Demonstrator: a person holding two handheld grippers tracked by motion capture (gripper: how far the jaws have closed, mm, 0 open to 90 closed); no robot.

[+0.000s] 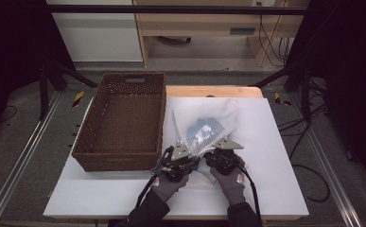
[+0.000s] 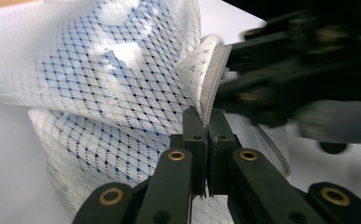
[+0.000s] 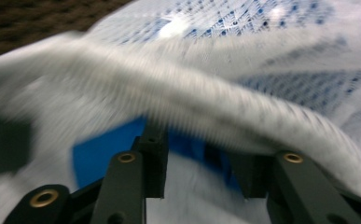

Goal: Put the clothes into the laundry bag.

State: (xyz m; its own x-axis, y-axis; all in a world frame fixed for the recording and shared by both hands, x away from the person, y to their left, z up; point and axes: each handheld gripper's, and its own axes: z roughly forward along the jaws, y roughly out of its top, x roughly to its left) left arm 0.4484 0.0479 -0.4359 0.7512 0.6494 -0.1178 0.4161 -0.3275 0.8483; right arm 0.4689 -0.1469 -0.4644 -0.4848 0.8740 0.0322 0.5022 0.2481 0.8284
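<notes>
A white mesh bag (image 1: 204, 124) with something blue inside lies on the white table (image 1: 275, 161), its near end lifted. In the left gripper view the mesh bag (image 2: 113, 79) curls up, and my left gripper (image 2: 205, 119) is shut on its thick zipper hem. From above, the left gripper (image 1: 188, 154) sits at the bag's near left corner. My right gripper (image 1: 220, 152) is just to its right, at the same hem. In the blurred right gripper view, the right gripper (image 3: 197, 156) stands open, with the bag's hem (image 3: 206, 105) crossing above its jaws and a blue piece (image 3: 99, 156) behind them.
A dark brown wicker basket (image 1: 124, 158) stands empty on the table's left half, right beside the left hand. A wooden board (image 1: 213, 91) shows at the table's far edge. Bare white table lies to the right and in front of the hands.
</notes>
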